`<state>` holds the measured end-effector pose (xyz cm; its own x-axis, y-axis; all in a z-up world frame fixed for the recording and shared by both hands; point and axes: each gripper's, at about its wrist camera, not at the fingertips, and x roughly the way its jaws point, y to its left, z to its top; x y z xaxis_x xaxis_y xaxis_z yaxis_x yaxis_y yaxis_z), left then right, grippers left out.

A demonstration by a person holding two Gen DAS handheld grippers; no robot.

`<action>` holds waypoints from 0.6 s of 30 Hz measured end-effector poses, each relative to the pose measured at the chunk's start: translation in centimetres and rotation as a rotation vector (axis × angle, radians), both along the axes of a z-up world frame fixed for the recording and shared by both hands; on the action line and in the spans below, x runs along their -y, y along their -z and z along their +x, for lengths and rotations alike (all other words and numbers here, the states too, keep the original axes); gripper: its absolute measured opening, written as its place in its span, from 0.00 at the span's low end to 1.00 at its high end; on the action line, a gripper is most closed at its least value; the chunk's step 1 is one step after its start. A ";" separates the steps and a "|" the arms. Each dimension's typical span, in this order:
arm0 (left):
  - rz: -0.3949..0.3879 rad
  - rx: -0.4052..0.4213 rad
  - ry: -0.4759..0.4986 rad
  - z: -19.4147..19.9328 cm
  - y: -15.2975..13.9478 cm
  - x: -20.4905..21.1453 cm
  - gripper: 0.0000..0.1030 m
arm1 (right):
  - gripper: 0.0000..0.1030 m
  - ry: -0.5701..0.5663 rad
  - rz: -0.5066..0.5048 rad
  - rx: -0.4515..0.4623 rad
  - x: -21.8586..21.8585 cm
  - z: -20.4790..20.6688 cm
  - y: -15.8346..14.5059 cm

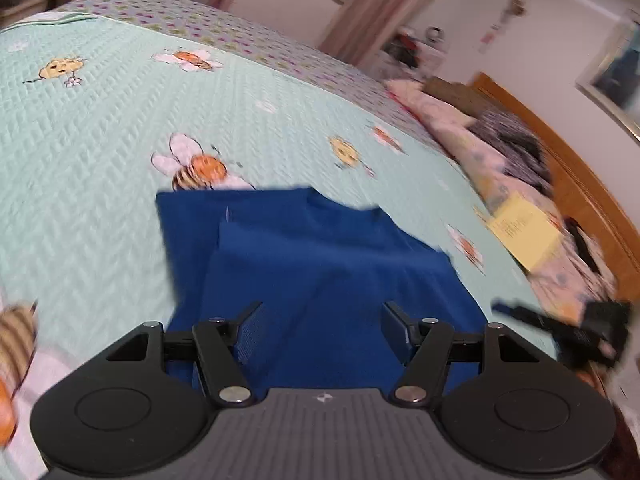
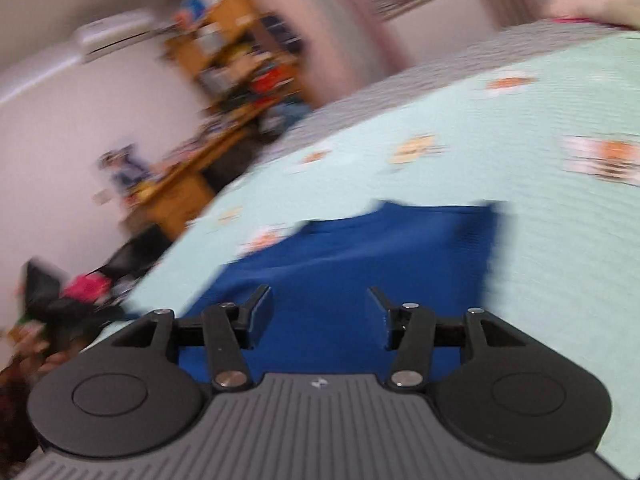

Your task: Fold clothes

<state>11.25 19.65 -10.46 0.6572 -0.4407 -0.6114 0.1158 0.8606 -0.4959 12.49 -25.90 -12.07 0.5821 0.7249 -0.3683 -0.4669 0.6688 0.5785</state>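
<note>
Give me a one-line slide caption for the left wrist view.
Open left gripper above a folded blue garment on a bee-print bedspread.

Black left gripper (image 1: 318, 330) (silver screws), ribbed grey body

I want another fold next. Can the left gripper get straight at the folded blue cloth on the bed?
Probably yes: the left gripper is open and empty, with the folded blue cloth directly ahead and nothing between.
</note>
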 end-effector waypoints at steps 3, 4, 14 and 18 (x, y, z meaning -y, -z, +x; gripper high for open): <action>0.112 -0.064 -0.117 4.0 1.2 0.5 0.64 | 0.52 -0.039 -0.011 -0.022 -2.9 2.2 0.7; 0.130 -0.073 -0.124 4.9 1.6 0.4 0.64 | 0.52 -0.027 -0.040 -0.018 -3.3 2.8 1.1; 0.248 -0.135 -0.098 9.0 4.7 0.2 0.77 | 0.66 0.208 -0.337 0.044 0.8 8.0 3.3; 0.280 -0.144 -0.074 9.5 5.4 0.9 0.80 | 0.66 0.124 -0.363 0.019 0.6 10.1 4.9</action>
<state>20.72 18.71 -15.88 0.5786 -0.1966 -0.7915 -0.0061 0.9694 -0.2452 22.54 -26.48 -16.92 0.6663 0.4731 -0.5764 -0.3777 0.8806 0.2862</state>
